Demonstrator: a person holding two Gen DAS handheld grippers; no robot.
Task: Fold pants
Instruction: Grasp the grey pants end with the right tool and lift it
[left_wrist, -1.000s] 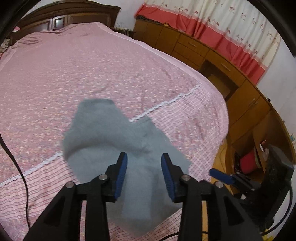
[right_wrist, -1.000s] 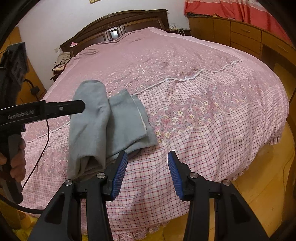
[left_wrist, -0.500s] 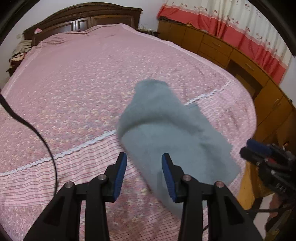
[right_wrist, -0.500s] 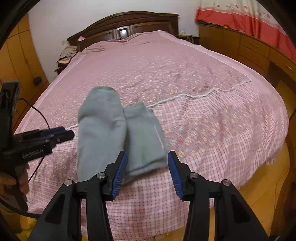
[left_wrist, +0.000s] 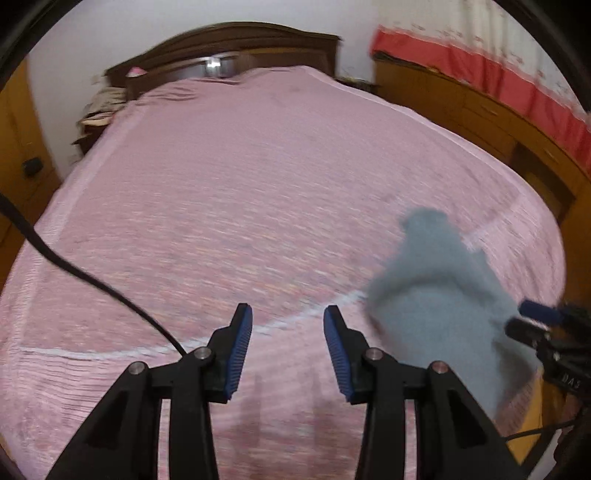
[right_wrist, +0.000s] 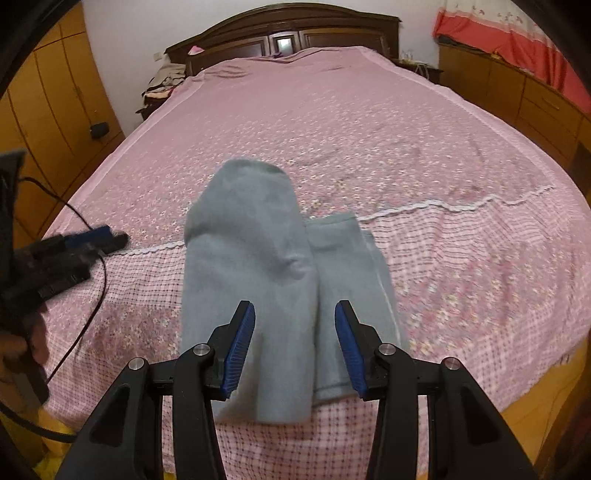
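Grey pants (right_wrist: 255, 280) lie folded lengthwise on the pink bedspread (right_wrist: 332, 110) near the foot of the bed, one thick fold on the left and a flatter layer on the right. My right gripper (right_wrist: 294, 347) is open and empty, hovering just above their near end. My left gripper (left_wrist: 287, 349) is open and empty over bare bedspread, left of the pants (left_wrist: 443, 295), which show blurred at the right of the left wrist view. The left gripper also shows in the right wrist view (right_wrist: 92, 238), well left of the pants.
A dark wooden headboard (right_wrist: 284, 33) stands at the far end. Wooden cabinets (right_wrist: 517, 92) under a red curtain line the right wall, a wardrobe (right_wrist: 48, 103) the left. A black cable (left_wrist: 92, 284) trails across the bedspread at the left. The bed's foot edge is close below.
My left gripper has swung left off the pants, which slid from centre to the right of its view. My right gripper has moved left and now centres over the pants.
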